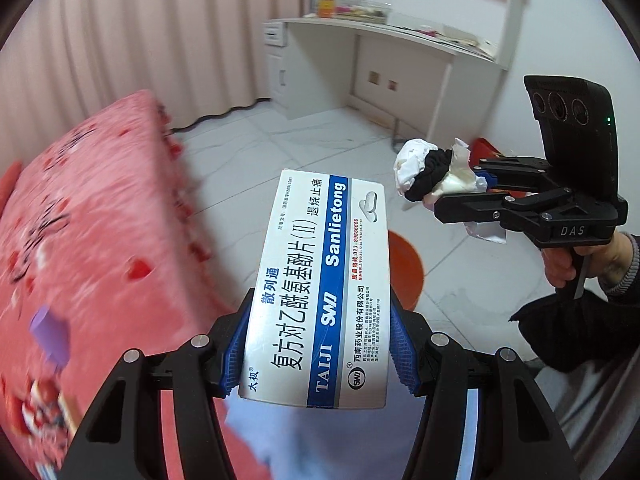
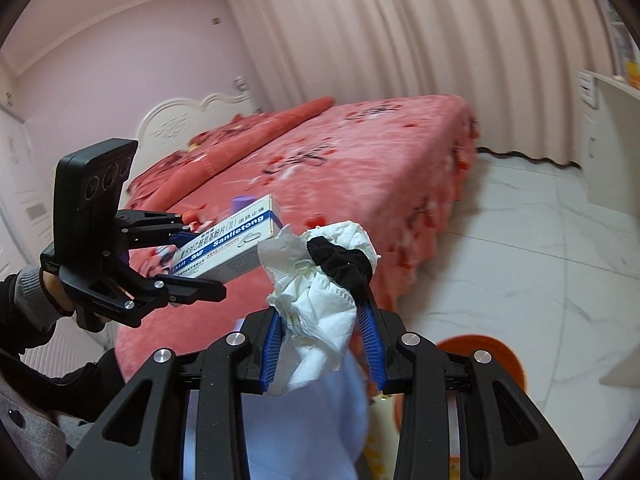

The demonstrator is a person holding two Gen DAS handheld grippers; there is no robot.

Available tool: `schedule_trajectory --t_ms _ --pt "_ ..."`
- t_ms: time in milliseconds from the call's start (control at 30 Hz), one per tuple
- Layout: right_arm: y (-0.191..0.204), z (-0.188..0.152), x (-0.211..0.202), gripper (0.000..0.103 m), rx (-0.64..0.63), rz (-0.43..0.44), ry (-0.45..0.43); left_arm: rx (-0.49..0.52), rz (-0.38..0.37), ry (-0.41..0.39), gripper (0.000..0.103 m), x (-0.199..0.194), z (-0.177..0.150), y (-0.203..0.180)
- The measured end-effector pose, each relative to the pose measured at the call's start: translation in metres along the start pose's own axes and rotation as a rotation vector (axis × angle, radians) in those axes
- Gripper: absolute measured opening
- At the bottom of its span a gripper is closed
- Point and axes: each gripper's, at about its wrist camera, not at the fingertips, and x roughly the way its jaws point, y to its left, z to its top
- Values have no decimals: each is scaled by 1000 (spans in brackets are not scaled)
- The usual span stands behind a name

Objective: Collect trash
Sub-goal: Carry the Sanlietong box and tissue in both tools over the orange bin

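1. Left claw [image 1: 320, 354]: both blue ribbed pads press the long sides of a flat white-and-blue cardboard medicine box [image 1: 320, 292] printed "TAIJI" and "Sanlietong". Jaws about half apart, closed onto the box. The box sticks forward out of the claw, printed face up.
2. Same box in the right wrist view [image 2: 228, 246], clamped in the left claw [image 2: 192, 258], held in the air in front of the bed.
3. Right claw [image 2: 322, 344]: jaws fairly narrow, closed on a crumpled wad of white tissue paper [image 2: 320, 304]. A black fabric scrunchie [image 2: 340, 260] sits around the upper part of the wad.
4. Left wrist view confirms: the right claw [image 1: 460, 196] grips the tissue wad [image 1: 412, 164] with the black scrunchie [image 1: 430, 176] banding its middle. A hand [image 1: 560, 264] in a dark sleeve with a grey cuff holds the grip.
5. Both loads are off the floor, well apart from each other.
6. Below, on the white marble-pattern tiled floor [image 1: 304, 152], a round orange plastic basin [image 1: 406, 268] lies partly hidden behind the box; its rim also shows under the right claw [image 2: 480, 348].
7. Bed with a pink-red floral plush cover [image 2: 360, 160] stands to one side; a small purple block [image 1: 50, 334] lies on it, blurred.
8. White bench [image 1: 380, 36] with cluttered shelves against the far wall.
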Motion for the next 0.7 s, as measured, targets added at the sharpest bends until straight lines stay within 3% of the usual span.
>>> schedule_trajectory --t_ms 233,700 --pt "-57 -18 -18 36 81 -106 -9 61 -89 44 61 55 27 -16" --pt "-140 -70 25 36 215 -213 116 79 -216 180 61 159 44 -31"
